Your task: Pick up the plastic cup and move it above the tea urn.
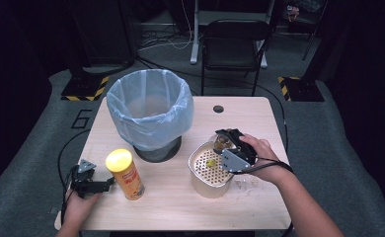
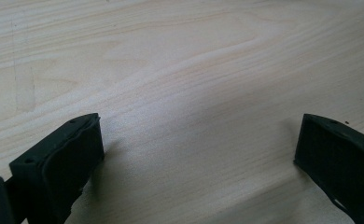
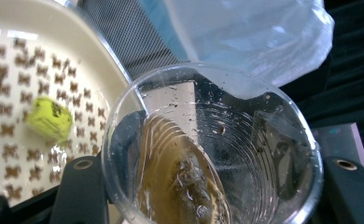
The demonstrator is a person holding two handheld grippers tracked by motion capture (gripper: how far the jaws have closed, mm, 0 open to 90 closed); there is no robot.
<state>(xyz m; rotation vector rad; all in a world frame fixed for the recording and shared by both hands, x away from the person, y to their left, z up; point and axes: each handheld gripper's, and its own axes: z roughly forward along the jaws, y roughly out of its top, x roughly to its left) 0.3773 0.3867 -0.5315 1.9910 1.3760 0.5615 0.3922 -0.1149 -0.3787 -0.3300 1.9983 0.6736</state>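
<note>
The right tongs point(image 1: 228, 143) held a clear plastic cup point(image 3: 213, 149) by its wall, one jaw on each side just under the rim. The cup hung tilted over the far right edge of a metal strainer basin point(image 1: 200, 180), which stood on the bench point(image 1: 180, 202) right of centre. Brownish liquid and wet dregs point(image 3: 185, 182) sat inside the cup, and a small yellow-green scrap point(image 3: 49, 119) lay on the strainer's perforated floor.

The cup looked thin, ribbed and light, so it would probably buckle under a hard squeeze; a moderate hold near the stiffer rim seemed the safer place. Droplets clung to its inner wall, and a wet cup is likely to slip as it tips, with its weight shifting while the liquid runs out.

The left tongs point(image 1: 89, 183) rested low at the near left of the bench, jaws spread wide with nothing between them, just left of a yellow-lidded canister point(image 1: 125, 174). A bin lined with a pale blue bag point(image 1: 148, 106) stood at the far middle, close behind the strainer.
</note>
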